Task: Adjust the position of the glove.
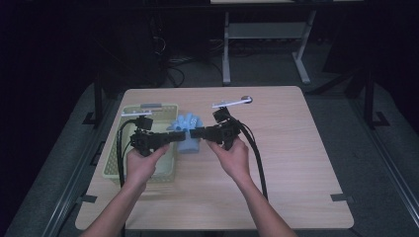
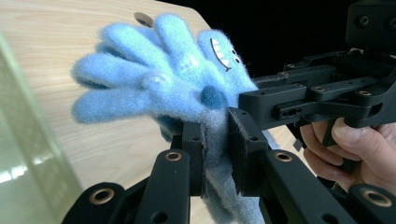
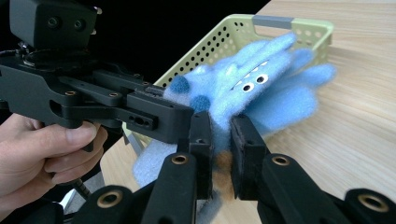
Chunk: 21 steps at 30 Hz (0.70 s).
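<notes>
A fuzzy blue glove [image 1: 188, 129] with a cartoon face hangs between both grippers above the table, just right of the basket. My left gripper [image 1: 181, 135] comes in from the left and is shut on the glove [image 2: 159, 79] near its cuff. From the right, my right gripper [image 1: 194, 132] is shut on the same glove [image 3: 252, 93], its jaws pinching the fabric beside the left one. The glove's fingers point away, toward the table's far side. Each gripper is held in a person's hand.
A pale green perforated basket [image 1: 166, 108] sits on the wooden table [image 1: 286, 148] at the left, under my left hand. A small round metal fitting [image 1: 245, 98] lies near the far edge. Dark floor and a desk frame [image 1: 267, 44] lie beyond.
</notes>
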Available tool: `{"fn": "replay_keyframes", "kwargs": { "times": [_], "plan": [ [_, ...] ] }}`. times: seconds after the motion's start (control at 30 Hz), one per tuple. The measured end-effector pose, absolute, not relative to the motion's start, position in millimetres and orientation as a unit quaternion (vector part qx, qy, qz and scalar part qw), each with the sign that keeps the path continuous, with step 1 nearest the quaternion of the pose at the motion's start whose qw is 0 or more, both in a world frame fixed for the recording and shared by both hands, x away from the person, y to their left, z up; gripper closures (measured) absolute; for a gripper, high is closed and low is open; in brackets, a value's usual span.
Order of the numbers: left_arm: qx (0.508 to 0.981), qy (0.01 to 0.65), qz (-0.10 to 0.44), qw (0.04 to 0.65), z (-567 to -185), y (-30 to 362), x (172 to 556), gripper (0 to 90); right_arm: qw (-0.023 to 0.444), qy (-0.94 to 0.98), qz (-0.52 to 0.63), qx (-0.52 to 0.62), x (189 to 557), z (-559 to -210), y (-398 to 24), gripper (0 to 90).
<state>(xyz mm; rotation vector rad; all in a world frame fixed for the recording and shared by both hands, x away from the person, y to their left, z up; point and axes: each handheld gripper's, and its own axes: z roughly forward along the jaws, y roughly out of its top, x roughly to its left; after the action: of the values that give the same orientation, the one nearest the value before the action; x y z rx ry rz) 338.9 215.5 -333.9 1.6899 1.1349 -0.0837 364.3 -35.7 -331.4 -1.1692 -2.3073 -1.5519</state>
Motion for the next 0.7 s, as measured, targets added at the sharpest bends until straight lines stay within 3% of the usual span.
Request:
{"fn": "replay_keyframes", "kwargs": {
  "times": [0.7],
  "plan": [
    [0.687,0.506,-0.018,0.521,-330.1,272.5,339.7,77.0,0.091,-0.759,-0.525,-0.374,380.6,-332.7,23.0,81.0]
  ]
}}
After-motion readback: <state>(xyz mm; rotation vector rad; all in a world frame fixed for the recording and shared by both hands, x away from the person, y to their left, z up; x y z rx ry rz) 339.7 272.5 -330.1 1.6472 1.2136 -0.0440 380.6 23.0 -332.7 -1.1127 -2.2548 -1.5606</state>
